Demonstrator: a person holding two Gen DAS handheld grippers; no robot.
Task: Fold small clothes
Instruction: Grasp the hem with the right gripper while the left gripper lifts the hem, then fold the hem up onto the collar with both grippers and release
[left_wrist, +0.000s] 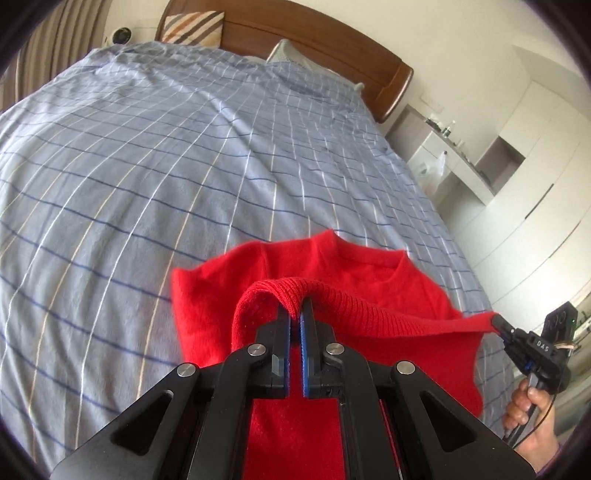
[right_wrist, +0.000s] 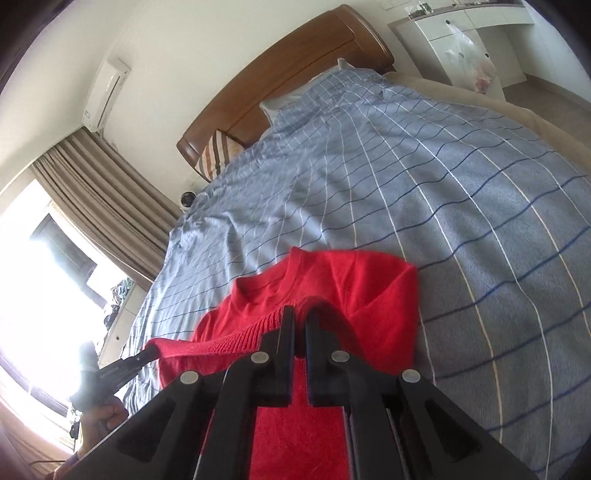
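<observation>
A small red knit sweater (left_wrist: 351, 273) lies on the blue checked bedspread (left_wrist: 166, 166), neck opening toward the headboard. My left gripper (left_wrist: 296, 314) is shut on the ribbed hem (left_wrist: 354, 302) and holds it lifted. My right gripper (left_wrist: 496, 323) is shut on the same hem at its other corner, so the hem stretches taut between them. In the right wrist view the right gripper (right_wrist: 300, 314) pinches the ribbed hem (right_wrist: 236, 338), the sweater (right_wrist: 351, 280) lies beyond, and the left gripper (right_wrist: 146, 356) holds the far corner.
A wooden headboard (left_wrist: 317, 40) with a striped pillow (left_wrist: 192, 27) is at the far end. White cabinets (left_wrist: 517, 166) stand to the right of the bed. A curtain (right_wrist: 103, 184) and bright window (right_wrist: 33, 295) are on the left side.
</observation>
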